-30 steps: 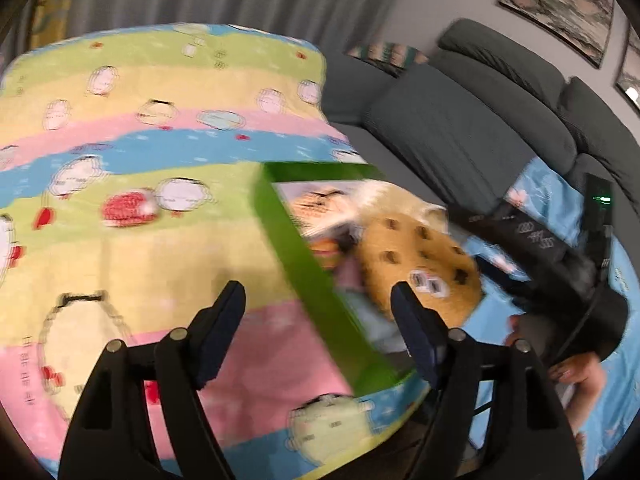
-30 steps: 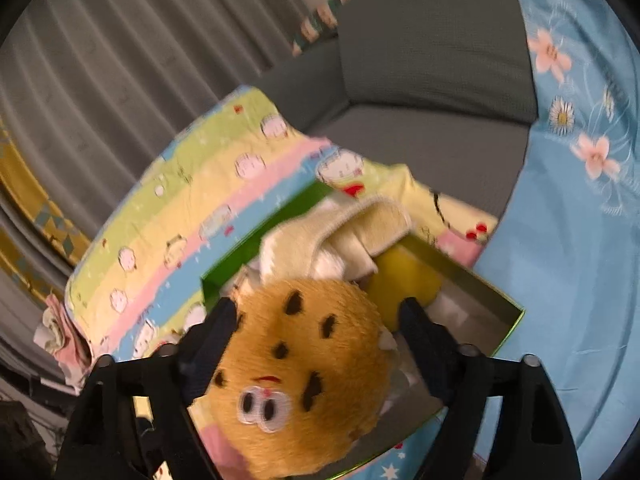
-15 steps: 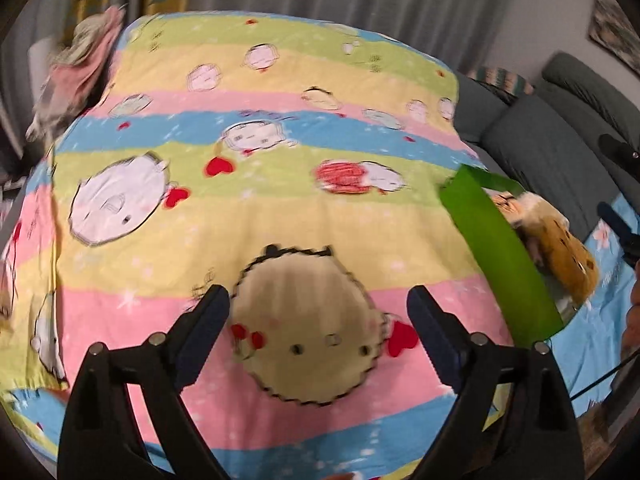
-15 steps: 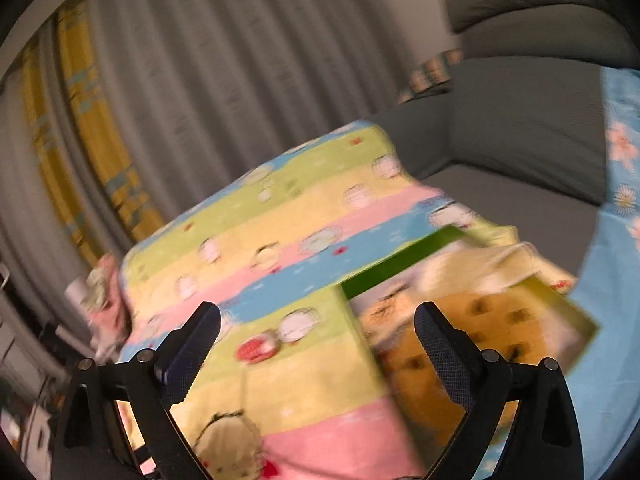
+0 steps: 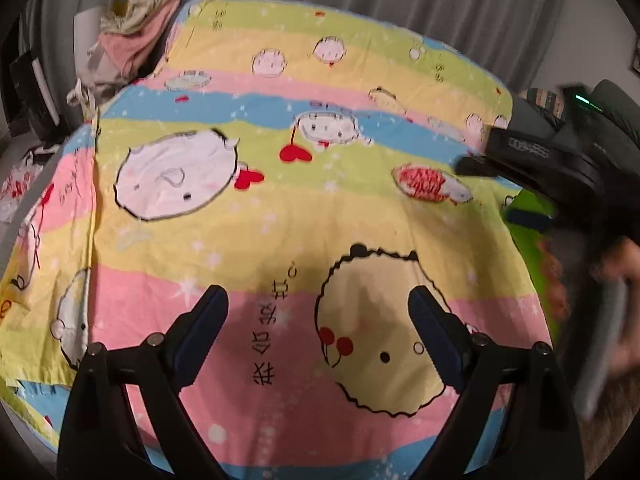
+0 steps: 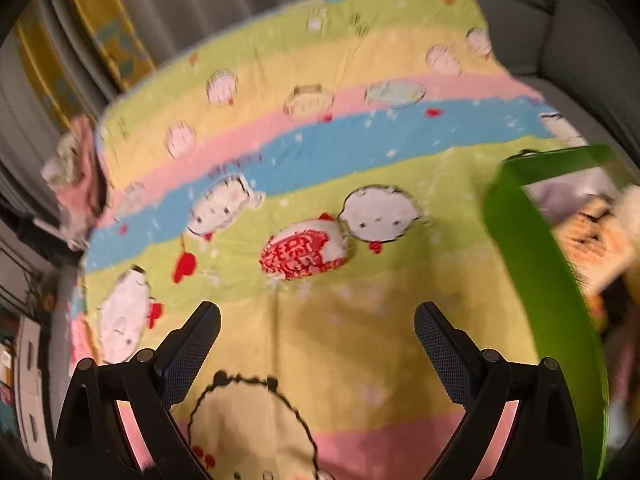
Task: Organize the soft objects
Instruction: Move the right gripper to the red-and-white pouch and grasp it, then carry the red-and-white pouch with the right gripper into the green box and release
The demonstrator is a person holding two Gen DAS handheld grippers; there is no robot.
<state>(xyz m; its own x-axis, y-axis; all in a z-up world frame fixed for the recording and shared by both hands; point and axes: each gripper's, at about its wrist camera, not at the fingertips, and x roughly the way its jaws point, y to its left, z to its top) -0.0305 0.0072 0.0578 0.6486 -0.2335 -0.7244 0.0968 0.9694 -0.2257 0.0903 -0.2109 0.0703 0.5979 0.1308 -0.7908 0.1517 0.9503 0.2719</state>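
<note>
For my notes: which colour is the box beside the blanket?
Bright green box, clearest in the right wrist view.

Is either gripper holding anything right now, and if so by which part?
Nothing is held. The left gripper and right gripper both stand open, with only the striped cartoon-print cotton sheet showing between their jaws.

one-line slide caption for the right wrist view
Open right gripper hovers empty over the striped cartoon blanket, green box at right.
</note>
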